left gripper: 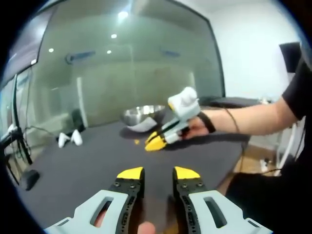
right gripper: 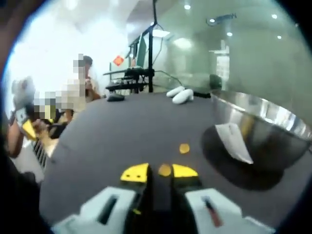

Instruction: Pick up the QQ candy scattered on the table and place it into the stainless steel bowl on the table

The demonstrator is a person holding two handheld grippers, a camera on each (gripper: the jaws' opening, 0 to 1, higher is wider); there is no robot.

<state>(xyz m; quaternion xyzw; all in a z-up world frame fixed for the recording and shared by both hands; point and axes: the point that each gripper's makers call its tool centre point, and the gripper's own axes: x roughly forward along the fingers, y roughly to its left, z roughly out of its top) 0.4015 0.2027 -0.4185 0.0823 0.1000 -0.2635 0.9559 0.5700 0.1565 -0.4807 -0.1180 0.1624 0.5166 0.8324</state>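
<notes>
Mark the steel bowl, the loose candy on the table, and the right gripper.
steel bowl (right gripper: 273, 127), right gripper view, outer side wall.
loose candy (right gripper: 184, 148), right gripper view, its middle, lying on the table.
right gripper (right gripper: 161, 173), right gripper view, midway between the yellow tips.

orange candy (right gripper: 165, 170), silver bowl (right gripper: 265, 127), dark grey table (right gripper: 117, 131)

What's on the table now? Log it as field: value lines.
surface: dark table
bowl: stainless steel bowl, right of both candies in the right gripper view
near candy: between the right gripper tips, grip unclear
loose candy: on the table just beyond
left gripper: open, empty
</notes>
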